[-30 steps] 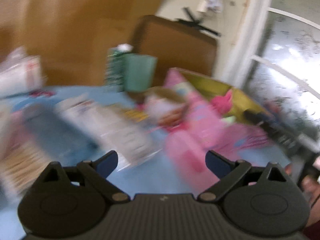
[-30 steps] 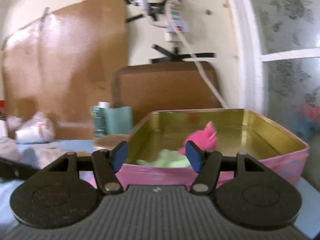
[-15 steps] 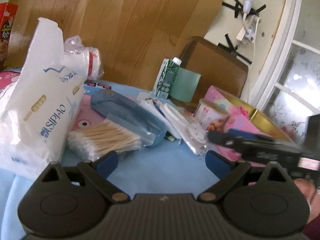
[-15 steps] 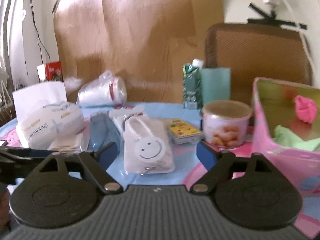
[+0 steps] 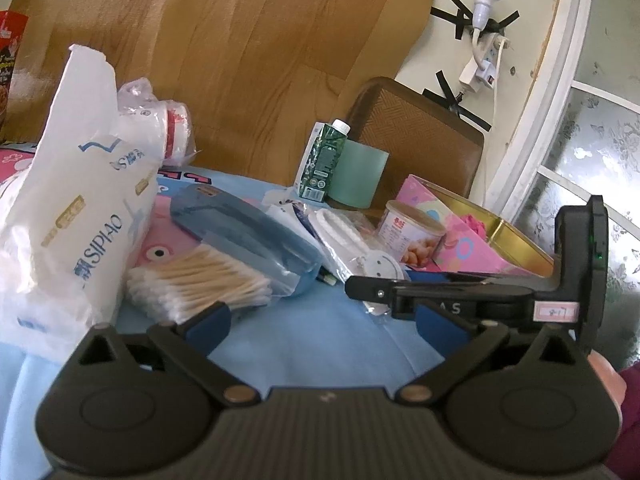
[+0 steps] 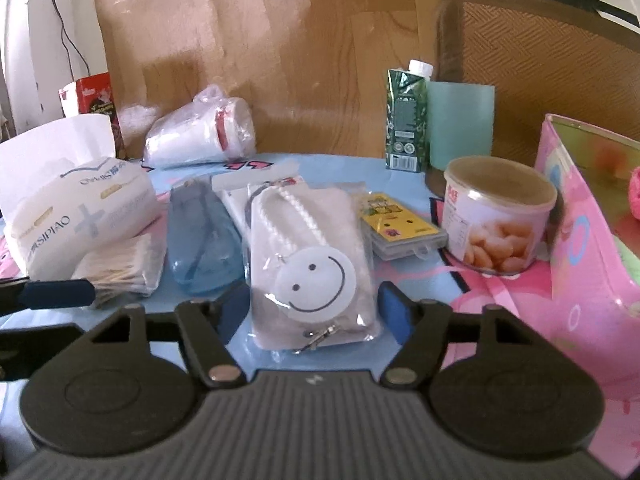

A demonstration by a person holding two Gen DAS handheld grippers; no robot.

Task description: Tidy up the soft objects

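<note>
Closer now, right gripper (image 6: 314, 314) straddles the smiley pouch (image 6: 310, 264), fingers wide; left gripper (image 5: 322, 322) wide too, swabs (image 5: 200, 284) at ten o'clock.

Daylight is pouring through the frosted window (image 5: 592, 168), glare is washing out the wood panel (image 6: 248, 40), and fisheye edges are bending and softening.

Snack tub (image 6: 498, 216), green carton (image 6: 405, 120)
</note>
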